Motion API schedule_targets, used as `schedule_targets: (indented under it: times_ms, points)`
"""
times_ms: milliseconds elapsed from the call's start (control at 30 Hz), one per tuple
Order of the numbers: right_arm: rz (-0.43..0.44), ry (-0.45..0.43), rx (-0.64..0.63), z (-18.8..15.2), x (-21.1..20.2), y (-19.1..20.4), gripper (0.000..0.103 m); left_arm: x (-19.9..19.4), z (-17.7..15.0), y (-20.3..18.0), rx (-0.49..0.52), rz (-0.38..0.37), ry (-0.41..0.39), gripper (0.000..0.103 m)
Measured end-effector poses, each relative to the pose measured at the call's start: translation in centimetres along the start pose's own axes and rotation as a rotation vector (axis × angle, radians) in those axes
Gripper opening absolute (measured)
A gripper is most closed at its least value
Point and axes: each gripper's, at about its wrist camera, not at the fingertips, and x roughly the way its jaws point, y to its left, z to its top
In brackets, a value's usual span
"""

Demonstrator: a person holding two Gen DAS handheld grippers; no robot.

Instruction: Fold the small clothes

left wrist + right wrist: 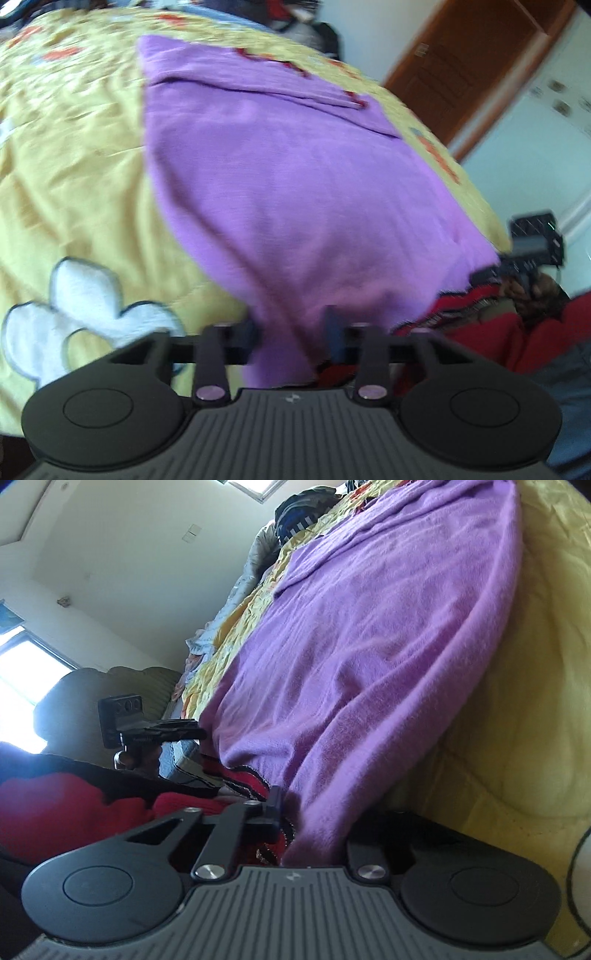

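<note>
Pinching the near hem of the purple garment (295, 177), left claw (291, 332) and right claw (310, 819) sit clamped at its edge.

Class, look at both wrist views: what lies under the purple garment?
The purple garment lies spread on a yellow quilt, which shows around it. A red edge peeks out beneath its near hem. Whatever else sits under the middle is covered.

Bare yellow quilt (74, 155) beside purple garment (295, 184).
</note>
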Motion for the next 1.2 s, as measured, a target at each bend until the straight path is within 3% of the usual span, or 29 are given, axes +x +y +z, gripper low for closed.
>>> schedule_targets:
  times_ms: [33,133,233,633,833,1200]
  points:
    - [-0.006,-0.001,-0.005,0.0,0.2,0.2,0.015,-0.1,0.0,0.4,-0.022,0.010,-0.001,0.011]
    - [-0.037,-0.006,-0.022,0.1,0.2,0.8,0.014,-0.2,-0.2,0.5,-0.028,0.019,-0.015,0.009]
    - [-0.045,-0.033,-0.022,0.4,0.0,1.4,0.012,-0.2,0.0,-0.4,0.009,0.037,-0.024,0.008]
    - [-0.012,-0.164,-0.064,3.4,-1.0,3.2,0.011,-1.6,3.0,-3.6,0.065,-0.015,-0.142,0.008]
    - [-0.015,-0.262,-0.059,5.5,-1.9,3.1,0.011,-2.7,5.0,-4.1,0.026,-0.038,-0.248,0.008]
    - [-0.081,-0.423,-0.081,9.3,-2.8,3.0,0.011,-3.5,8.8,-2.5,-0.080,0.006,-0.407,0.008]
